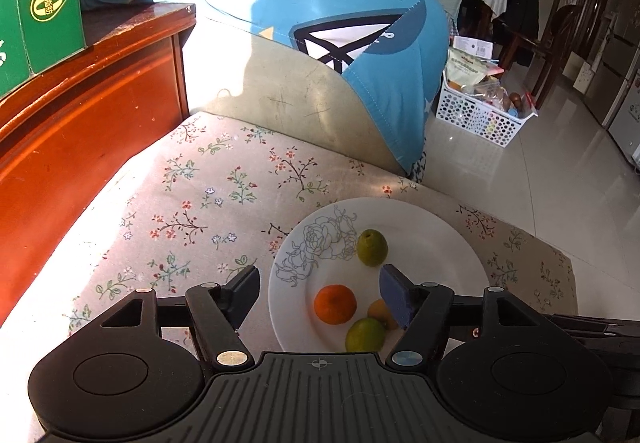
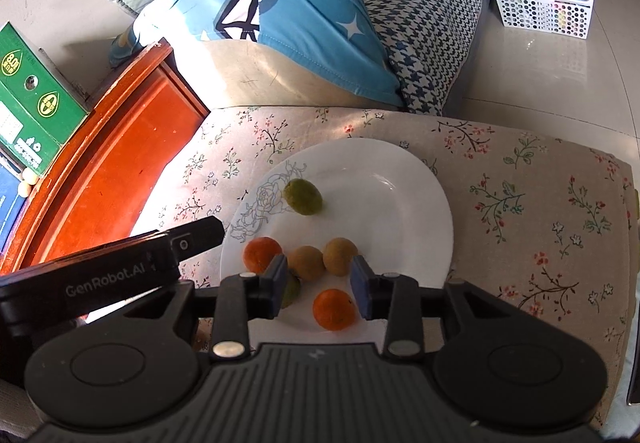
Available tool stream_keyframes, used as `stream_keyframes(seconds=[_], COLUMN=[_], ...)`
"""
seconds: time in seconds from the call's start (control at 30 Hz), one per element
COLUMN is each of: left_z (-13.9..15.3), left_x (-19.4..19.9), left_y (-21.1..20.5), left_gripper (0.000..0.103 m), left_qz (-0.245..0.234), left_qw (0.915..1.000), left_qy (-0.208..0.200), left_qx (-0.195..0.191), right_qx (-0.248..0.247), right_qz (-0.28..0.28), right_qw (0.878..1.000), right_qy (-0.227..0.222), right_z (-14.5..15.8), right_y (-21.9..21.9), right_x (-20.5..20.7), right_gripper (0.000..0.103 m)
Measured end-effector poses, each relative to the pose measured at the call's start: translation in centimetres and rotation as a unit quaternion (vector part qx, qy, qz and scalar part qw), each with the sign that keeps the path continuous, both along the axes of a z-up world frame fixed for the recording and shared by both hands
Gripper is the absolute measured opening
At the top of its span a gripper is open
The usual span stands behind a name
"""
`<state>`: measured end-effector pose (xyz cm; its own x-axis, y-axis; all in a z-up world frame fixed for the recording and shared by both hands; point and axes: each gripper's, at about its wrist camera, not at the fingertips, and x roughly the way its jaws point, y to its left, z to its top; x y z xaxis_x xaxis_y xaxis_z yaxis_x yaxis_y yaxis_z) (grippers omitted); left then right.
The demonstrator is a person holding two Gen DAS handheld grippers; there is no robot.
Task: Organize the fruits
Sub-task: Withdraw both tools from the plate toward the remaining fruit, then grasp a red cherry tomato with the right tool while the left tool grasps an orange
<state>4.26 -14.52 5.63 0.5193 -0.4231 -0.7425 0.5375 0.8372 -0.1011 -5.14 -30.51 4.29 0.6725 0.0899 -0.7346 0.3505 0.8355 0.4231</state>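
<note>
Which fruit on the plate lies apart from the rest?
The green fruit by the plate's rose drawing; the other five cluster near the right claw.

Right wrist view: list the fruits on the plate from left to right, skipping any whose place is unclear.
Orange fruit at the plate's left edge → lone green fruit → yellow-brown fruit → orange fruit between the right gripper's fingers → second yellow-brown fruit.

Plate (image 2: 400,179) on cloth-covered seat (image 2: 520,211); fruits (image 2: 306,263) on plate; cabinet (image 2: 120,171) left; basket (image 2: 540,9) behind.
</note>
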Motion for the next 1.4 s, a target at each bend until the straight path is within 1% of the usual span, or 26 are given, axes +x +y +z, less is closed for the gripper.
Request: stream_keyframes(seconds=[0.07, 0.1, 0.13, 0.27, 0.47, 0.7, 0.83, 0.97, 1.13, 1.27, 1.33, 1.4], left_z=[0.2, 0.2, 0.3, 0.5, 1.0, 0.9, 0.5, -0.1, -1.7, -3.1, -3.8, -4.3], left_x=[-0.1, -0.2, -0.4, -0.7, -0.4, 0.4, 1.1, 1.8, 2.4, 2.6, 2.6, 2.6], left_y=[0.7, 1.0, 1.3, 3.1, 5.6, 8.3, 9.5, 10.8, 11.9, 12.7, 13.3, 13.6], left_gripper=[0.068, 0.073, 0.075, 0.075, 0.076, 0.076, 0.076, 0.076, 0.076, 0.076, 0.076, 0.076], left_qz=[-0.005, -0.007, -0.010, -0.011, 0.002, 0.028, 0.045, 0.061, 0.073, 0.083, 0.087, 0.089], left_qw=[0.9999, 0.9998, 0.9996, 0.9990, 0.9989, 0.9983, 0.9973, 0.9961, 0.9935, 0.9907, 0.9896, 0.9888], left_qy=[0.001, 0.001, -0.002, -0.005, -0.008, -0.006, 0.000, 0.009, 0.026, 0.043, 0.055, 0.063], left_qx=[0.012, 0.019, 0.026, 0.042, 0.046, 0.051, 0.057, 0.064, 0.084, 0.098, 0.100, 0.103], right_qx=[-0.006, -0.011, -0.014, -0.018, -0.019, -0.028, -0.036, -0.033, -0.035, -0.047, -0.053, -0.061], right_qz=[0.009, 0.015, 0.021, 0.046, 0.084, 0.135, 0.165, 0.186, 0.205, 0.226, 0.235, 0.243], right_qw=[1.000, 1.000, 1.000, 0.999, 0.996, 0.990, 0.986, 0.982, 0.978, 0.973, 0.971, 0.968], right_qy=[-0.004, -0.006, -0.008, -0.010, -0.004, -0.013, -0.014, -0.009, 0.000, 0.003, 0.004, 0.005], right_z=[0.2, 0.3, 0.3, 0.3, -0.2, -0.3, -0.7, -1.1, -1.8, -2.2, -2.3, -2.5], right_y=[0.5, 0.8, 1.1, 2.2, 4.2, 6.6, 8.1, 9.1, 10.1, 11.0, 11.4, 11.9], right_x=[0.0, -0.1, -0.1, -0.1, 0.0, -0.2, 0.1, 0.2, 0.4, 0.7, 0.8, 0.9], right_gripper=[0.037, 0.037, 0.037, 0.037, 0.037, 0.038, 0.038, 0.038, 0.038, 0.038, 0.044, 0.045])
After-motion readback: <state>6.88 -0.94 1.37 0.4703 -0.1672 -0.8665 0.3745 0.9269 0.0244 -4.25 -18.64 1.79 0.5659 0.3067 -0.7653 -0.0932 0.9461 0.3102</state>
